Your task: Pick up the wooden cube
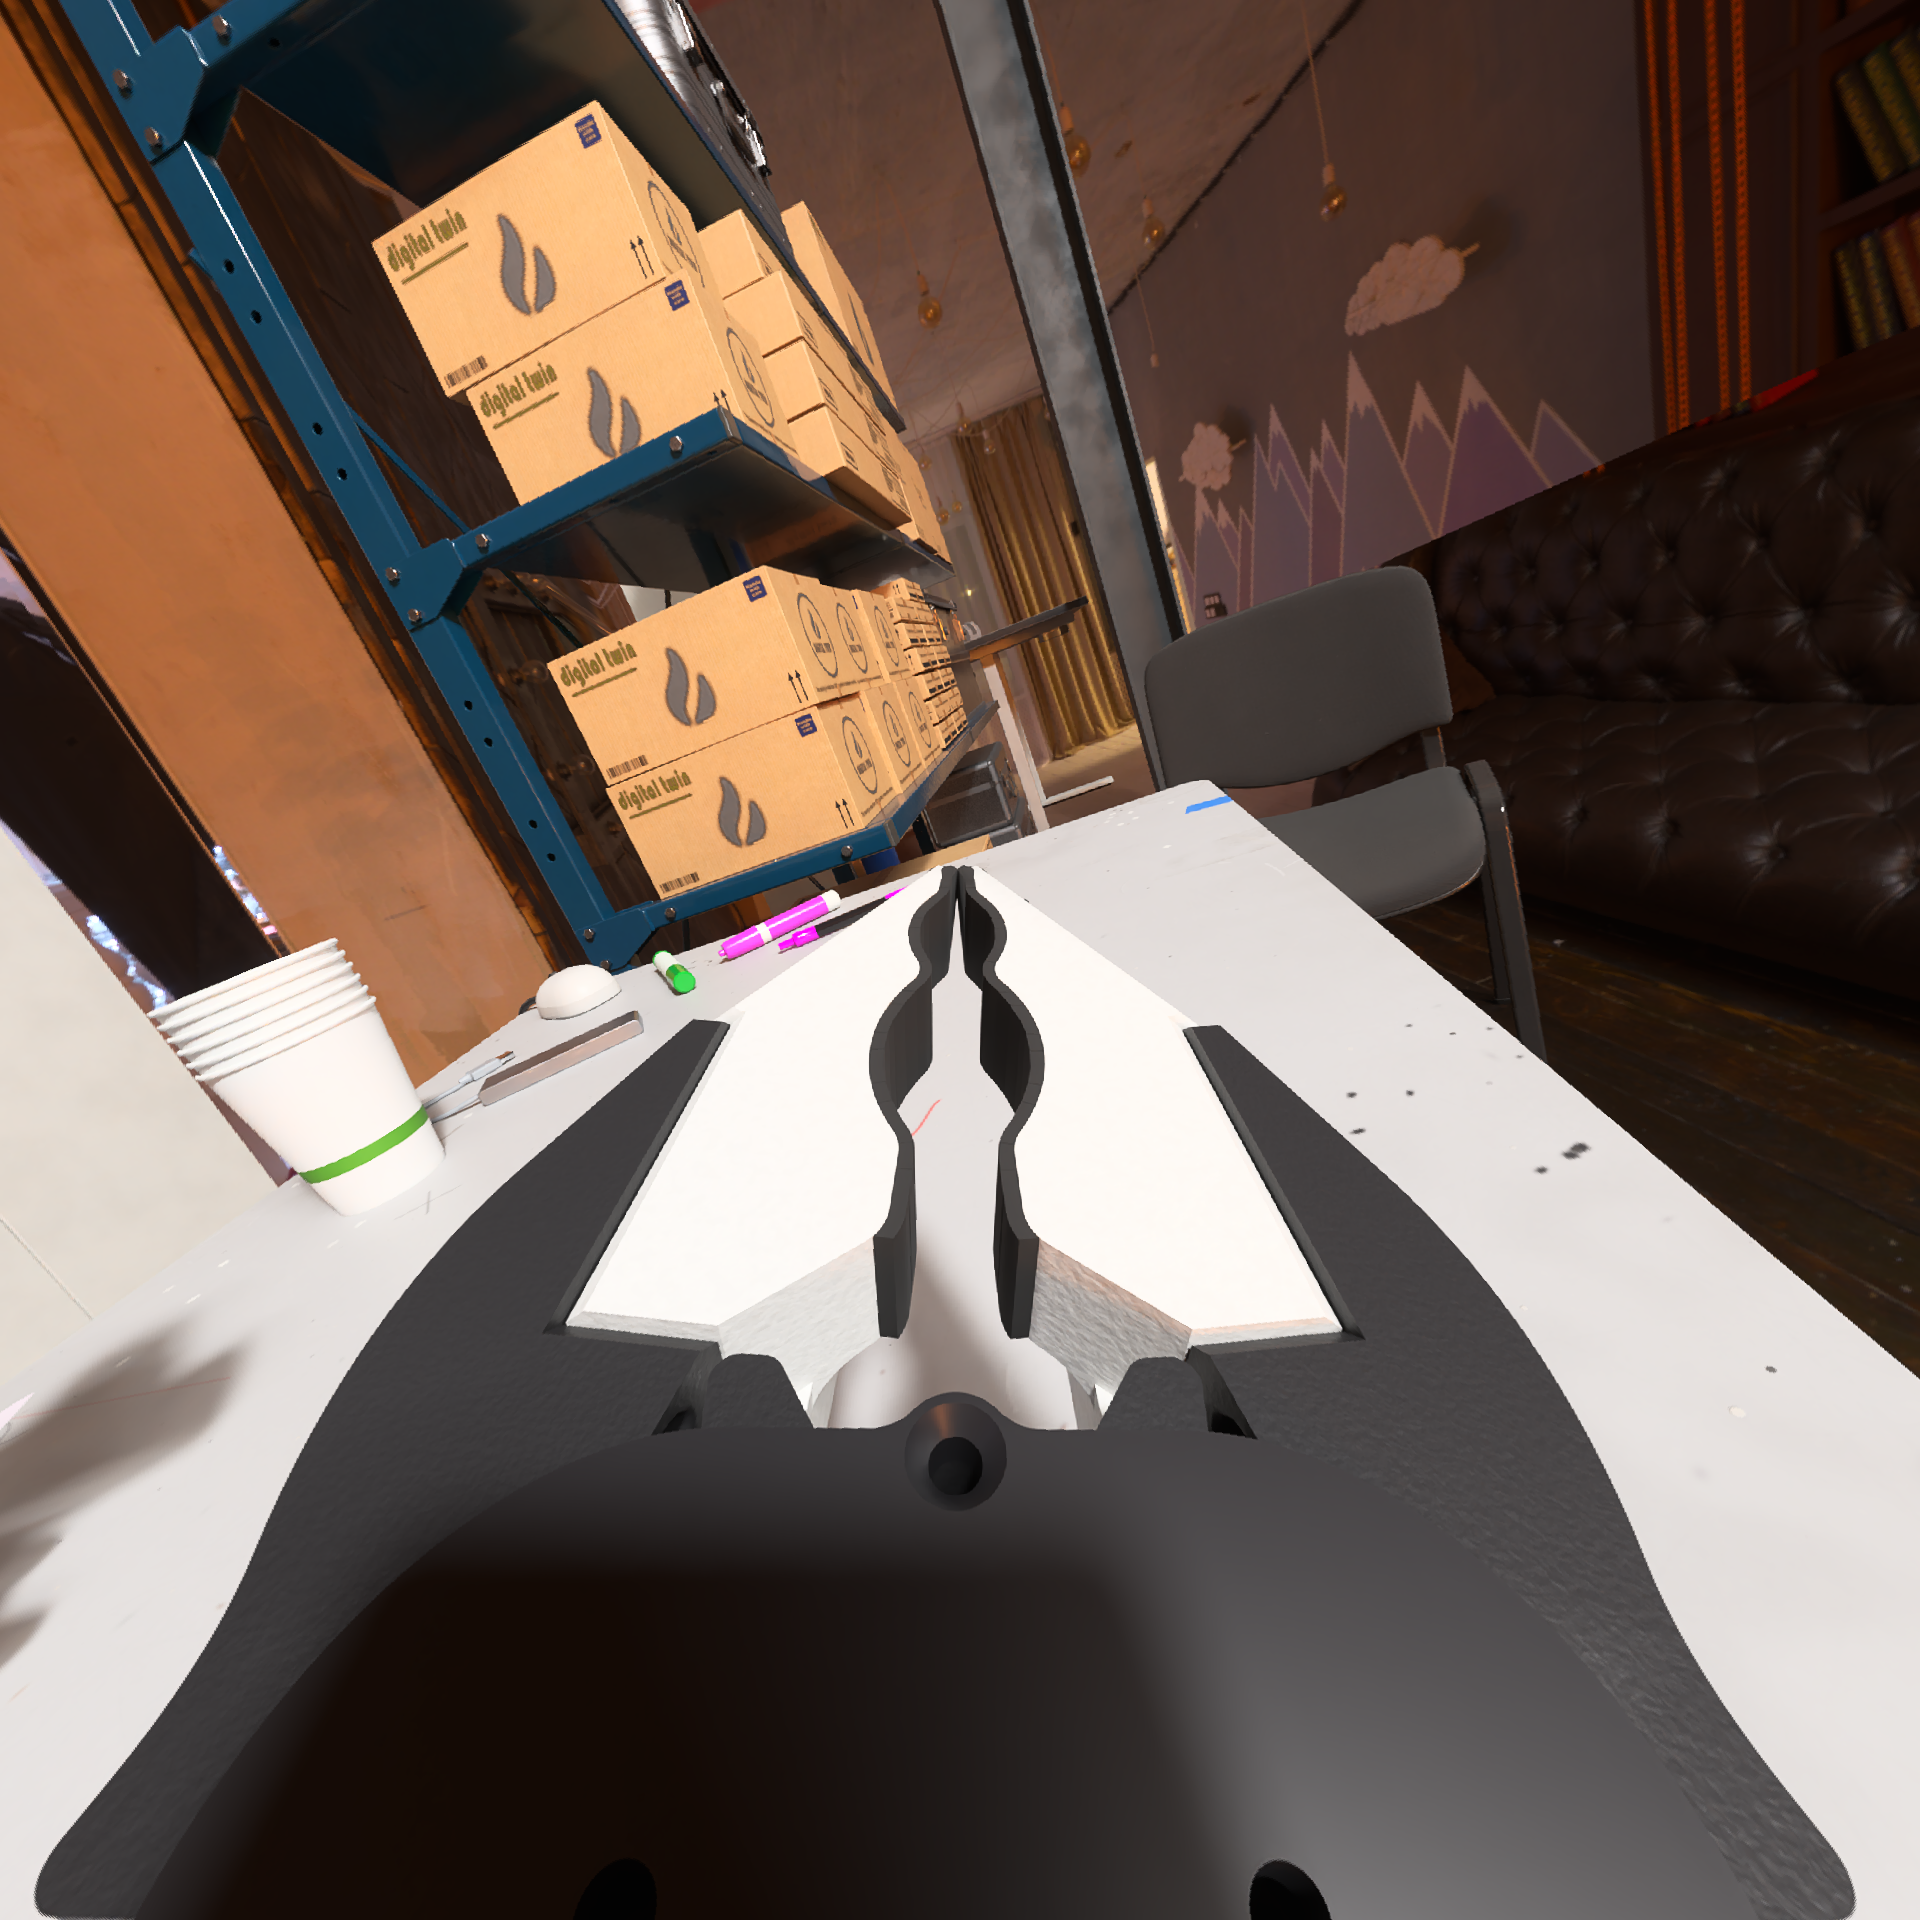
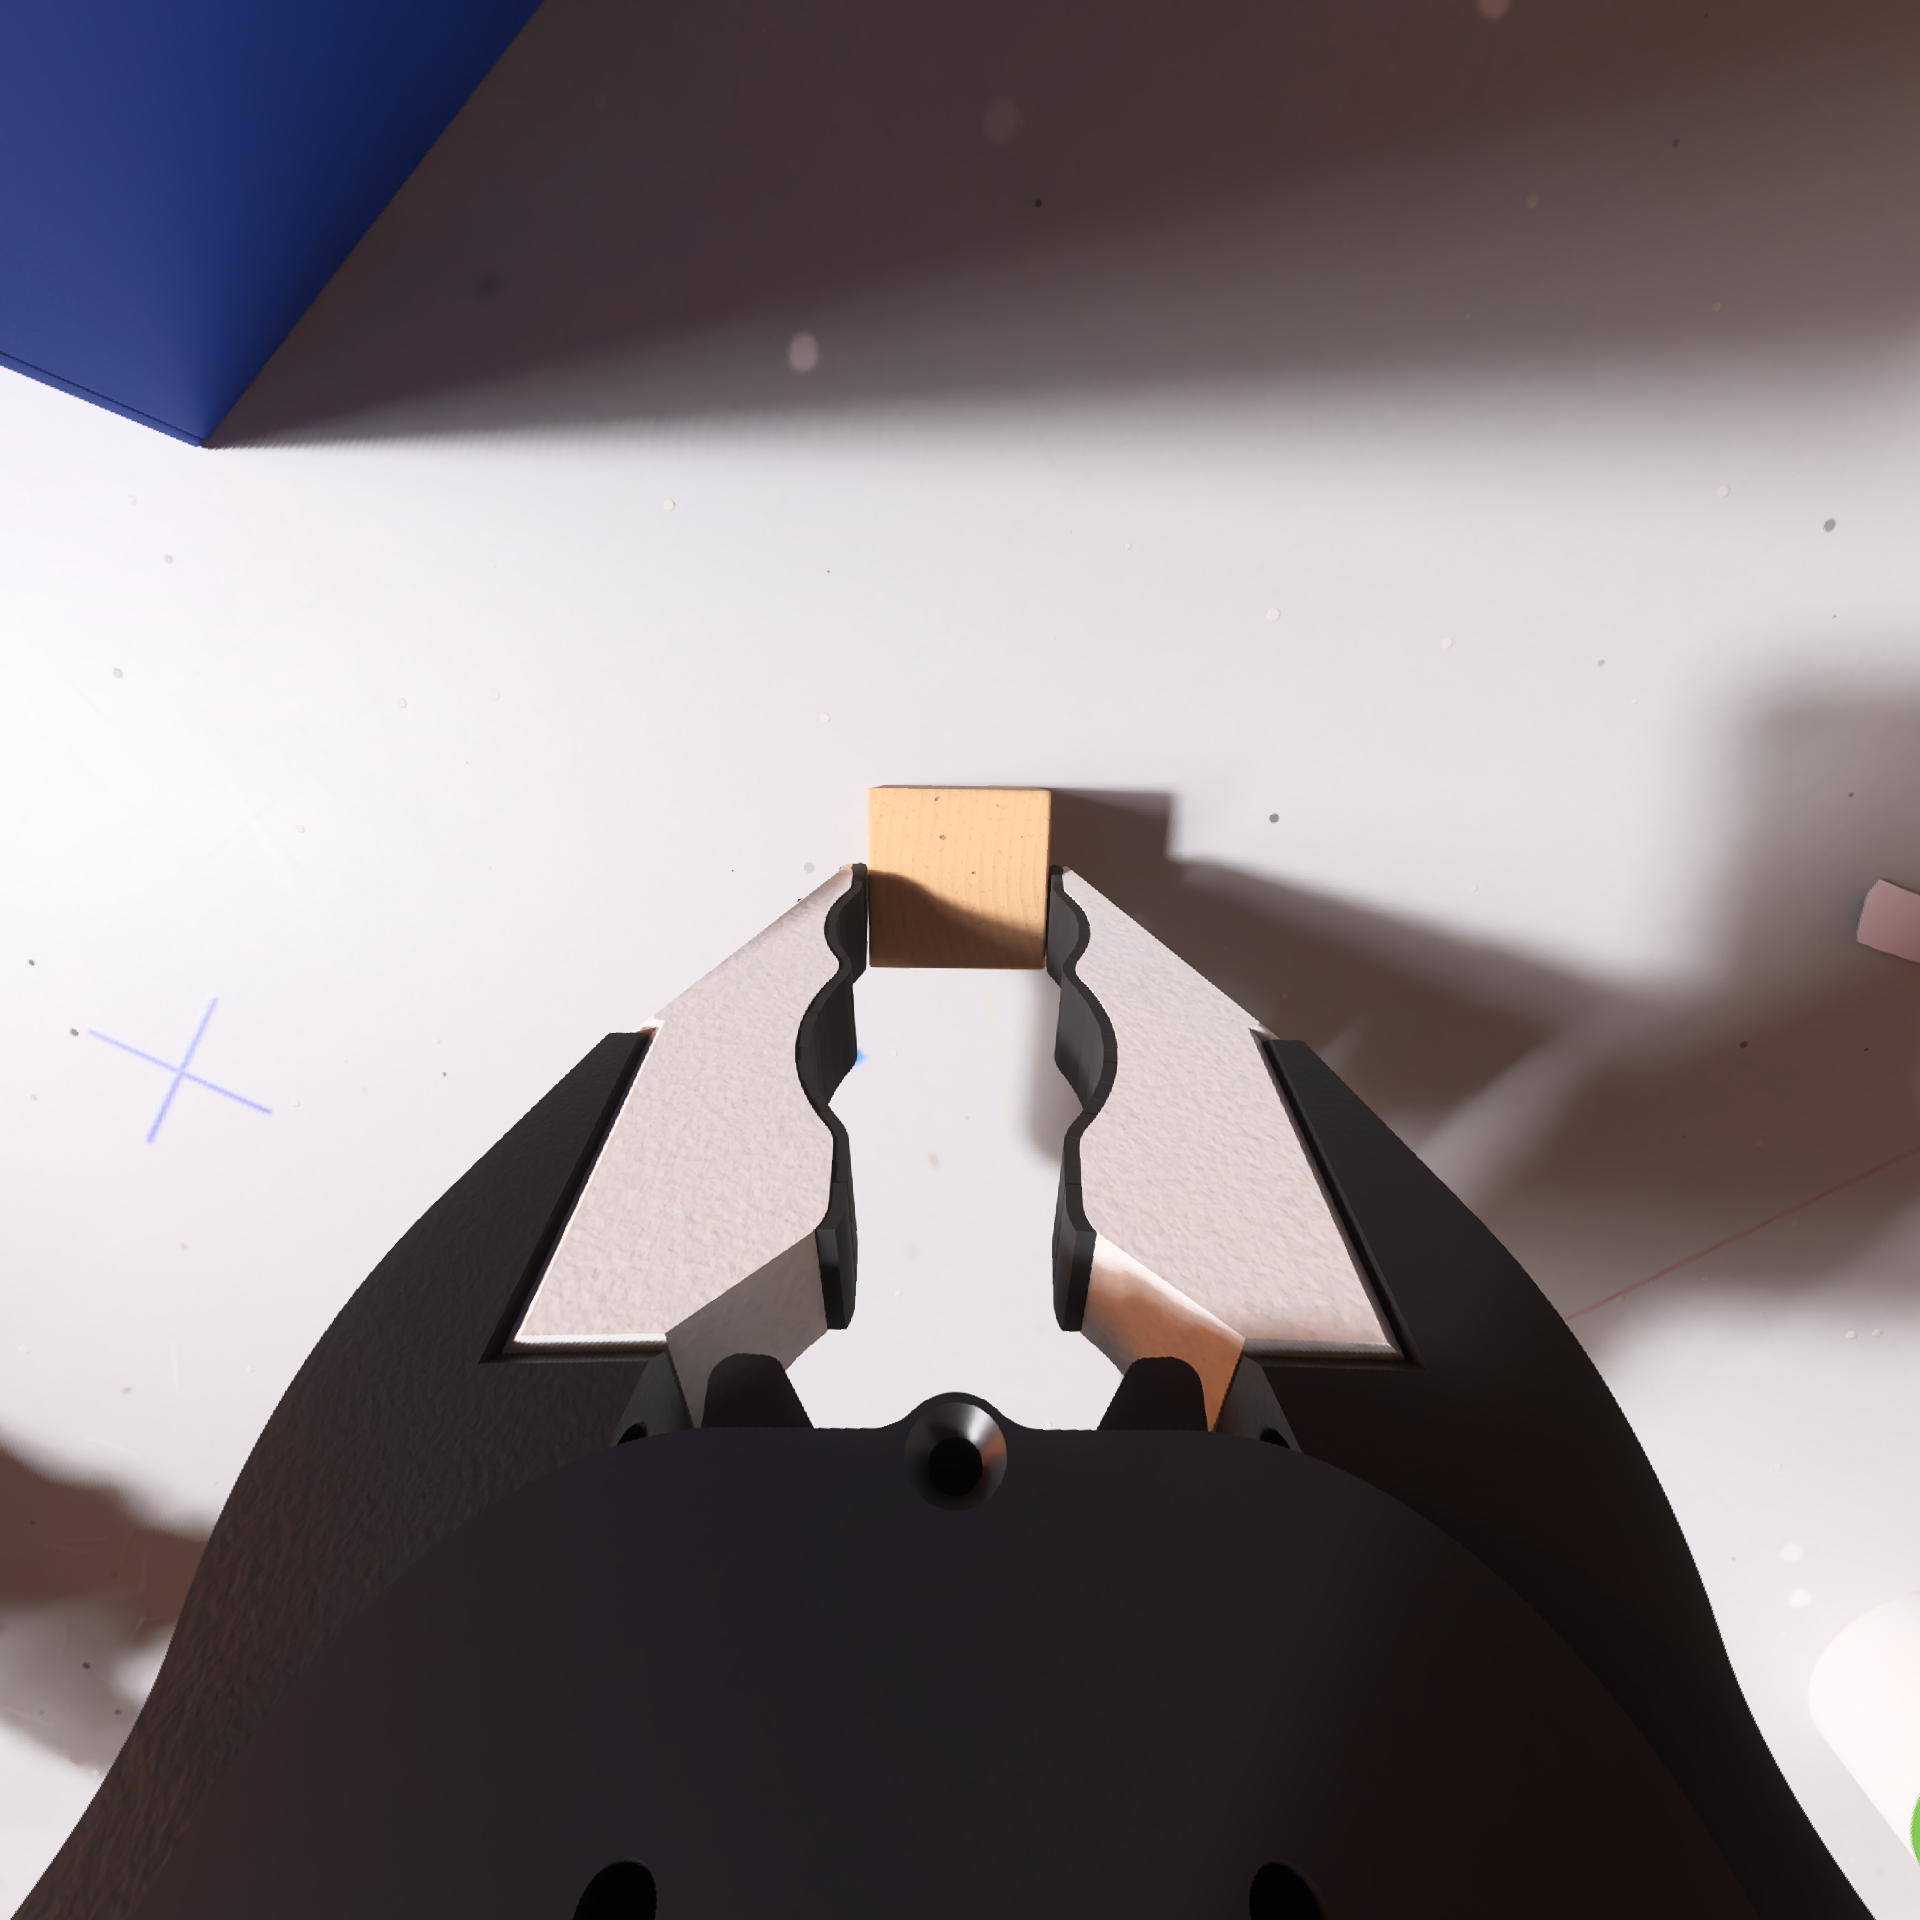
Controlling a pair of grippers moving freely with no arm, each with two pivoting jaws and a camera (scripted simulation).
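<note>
One white table (image 1: 1403,1039) beside blue shelving (image 1: 436,623)

Blue box (image 2: 187,197) cut off at top-left edge; pale object (image 2: 1891,916) cropped at right edge.

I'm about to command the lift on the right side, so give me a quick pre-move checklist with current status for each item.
1. Cube sits between the right gripper jaws: ok, one fingertip at each side face.
2. Jaws clamped on the cube: cannot tell; both tips look flush to its sides, but firm contact is not confirmed.
3. Cube centred in the grip: ok sideways; only its near half lies between the tips, so the hold is shallow.
4. Cube off the table: not ok; its shadow joins it, so it appears to rest there.
5. Blue box clear of the path: ok, well away.
6. Left gripper out of the way: ok, shut and empty, aimed elsewhere.
</note>
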